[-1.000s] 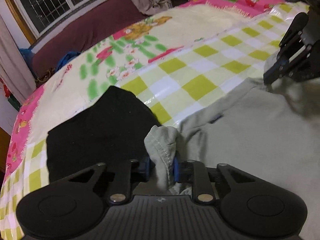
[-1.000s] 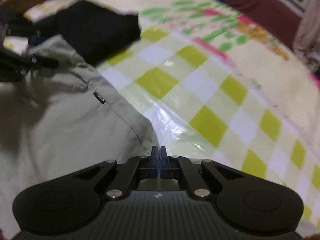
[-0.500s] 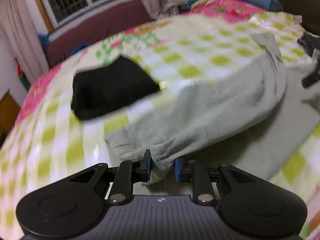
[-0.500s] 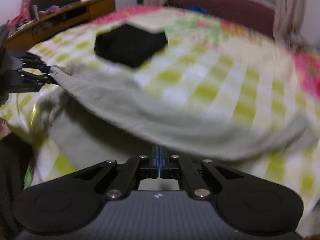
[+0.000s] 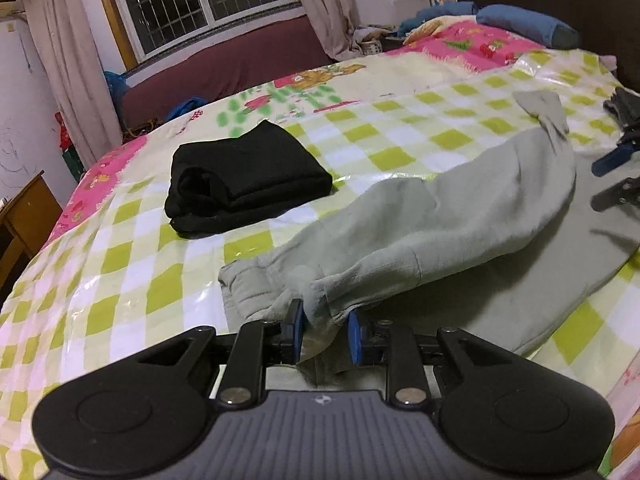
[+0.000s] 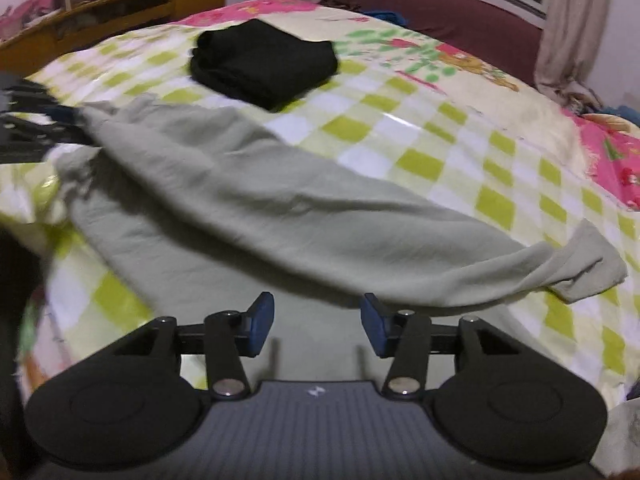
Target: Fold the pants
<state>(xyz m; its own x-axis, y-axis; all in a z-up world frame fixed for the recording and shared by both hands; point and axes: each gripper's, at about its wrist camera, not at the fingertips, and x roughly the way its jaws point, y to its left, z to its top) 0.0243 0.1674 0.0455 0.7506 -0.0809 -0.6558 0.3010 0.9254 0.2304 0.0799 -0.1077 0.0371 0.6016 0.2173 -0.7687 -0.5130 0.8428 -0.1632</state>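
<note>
The grey-green pants (image 5: 460, 216) lie across the checked bed cover, one leg folded over the other. My left gripper (image 5: 325, 330) is shut on a bunched end of the pants, with cloth between its blue pads. In the right wrist view the pants (image 6: 304, 216) stretch from left to right, the folded edge just ahead of my right gripper (image 6: 316, 326), which is open and empty above the lower layer. The right gripper also shows at the right edge of the left wrist view (image 5: 616, 176); the left gripper shows at the left edge of the right wrist view (image 6: 36, 128).
A folded black garment (image 5: 244, 184) lies on the bed beyond the pants, also in the right wrist view (image 6: 264, 64). The bed (image 5: 120, 264) has a glossy yellow-green checked cover. A wooden desk (image 6: 116, 4) stands beside the bed. A window and curtains are at the back.
Both grippers pulled the pants back toward the near bed edge and laid one leg over the other. The right gripper, shut before, has opened and let go. The left still grips cloth.
</note>
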